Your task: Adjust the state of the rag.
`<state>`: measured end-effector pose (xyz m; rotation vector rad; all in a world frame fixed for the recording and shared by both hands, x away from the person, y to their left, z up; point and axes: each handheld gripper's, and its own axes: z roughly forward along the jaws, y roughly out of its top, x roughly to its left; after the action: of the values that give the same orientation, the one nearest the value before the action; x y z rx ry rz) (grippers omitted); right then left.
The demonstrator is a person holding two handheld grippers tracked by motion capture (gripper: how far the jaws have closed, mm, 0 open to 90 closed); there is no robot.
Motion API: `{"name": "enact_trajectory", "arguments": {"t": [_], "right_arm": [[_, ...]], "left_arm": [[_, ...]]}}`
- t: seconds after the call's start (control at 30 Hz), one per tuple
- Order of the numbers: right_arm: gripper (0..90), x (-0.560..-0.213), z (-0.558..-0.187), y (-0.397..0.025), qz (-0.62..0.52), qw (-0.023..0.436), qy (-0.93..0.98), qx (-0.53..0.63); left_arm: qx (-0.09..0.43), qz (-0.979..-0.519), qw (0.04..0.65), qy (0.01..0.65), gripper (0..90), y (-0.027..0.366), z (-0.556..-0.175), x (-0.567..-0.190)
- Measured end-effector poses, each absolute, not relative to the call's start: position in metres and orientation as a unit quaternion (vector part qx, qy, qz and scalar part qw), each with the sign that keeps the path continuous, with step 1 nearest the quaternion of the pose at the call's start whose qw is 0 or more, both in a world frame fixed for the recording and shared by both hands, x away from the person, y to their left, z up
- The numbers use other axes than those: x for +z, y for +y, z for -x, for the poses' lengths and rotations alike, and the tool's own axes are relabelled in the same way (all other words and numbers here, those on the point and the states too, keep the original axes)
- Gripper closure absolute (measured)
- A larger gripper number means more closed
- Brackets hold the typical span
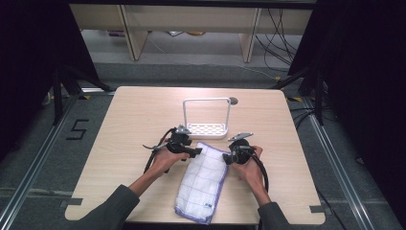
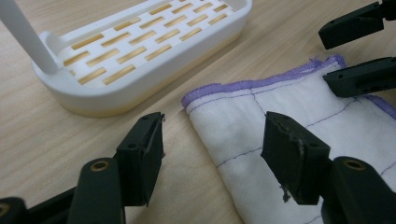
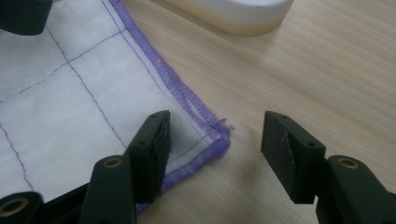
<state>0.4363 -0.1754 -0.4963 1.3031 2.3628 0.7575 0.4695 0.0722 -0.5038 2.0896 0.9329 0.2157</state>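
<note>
A white cloth [image 1: 202, 181] with purple edging and grid lines lies folded on the worktop [image 1: 124, 124], just in front of a white slotted rack [image 1: 207, 129]. The left hand-held gripper [image 2: 212, 149] stands wide open, straddling the cloth's far left corner, gripping nothing. The right hand-held gripper [image 3: 215, 144] is equally wide, jaws either side of the far right corner. Both hands [image 1: 165, 158] rest low at the cloth's far edge, forearms angled inward.

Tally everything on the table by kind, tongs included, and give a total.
White cloth with purple edging: 1
White slotted rack with a handle: 1
Tongs: 2, left tongs and right tongs, both open at the cloth's far corners
Total: 4
</note>
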Motion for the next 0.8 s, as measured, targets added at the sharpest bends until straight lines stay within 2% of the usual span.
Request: {"name": "enact_trajectory", "arguments": {"t": [0.43,0.57,0.6,0.73,0.8], "right_arm": [[39.9,-0.497,-0.437,-0.172,-0.466,0.149,0.828,0.276],[40.7,-0.499,-0.438,-0.172,-0.459,0.151,0.830,0.278],[43.7,-0.499,-0.438,-0.172,-0.460,0.147,0.830,0.280],[50.4,-0.500,-0.438,-0.171,-0.456,0.144,0.830,0.288],[51.9,-0.500,-0.437,-0.171,-0.456,0.142,0.829,0.290]], "left_arm": [[0.076,-0.838,0.399,0.366,38.5,0.060,-0.472,-0.508],[0.082,-0.839,0.392,0.367,39.8,0.059,-0.473,-0.510],[0.082,-0.841,0.391,0.366,40.5,0.058,-0.474,-0.511],[0.083,-0.843,0.399,0.352,48.5,0.056,-0.474,-0.513],[0.085,-0.847,0.400,0.339,55.7,0.055,-0.474,-0.514]]}}
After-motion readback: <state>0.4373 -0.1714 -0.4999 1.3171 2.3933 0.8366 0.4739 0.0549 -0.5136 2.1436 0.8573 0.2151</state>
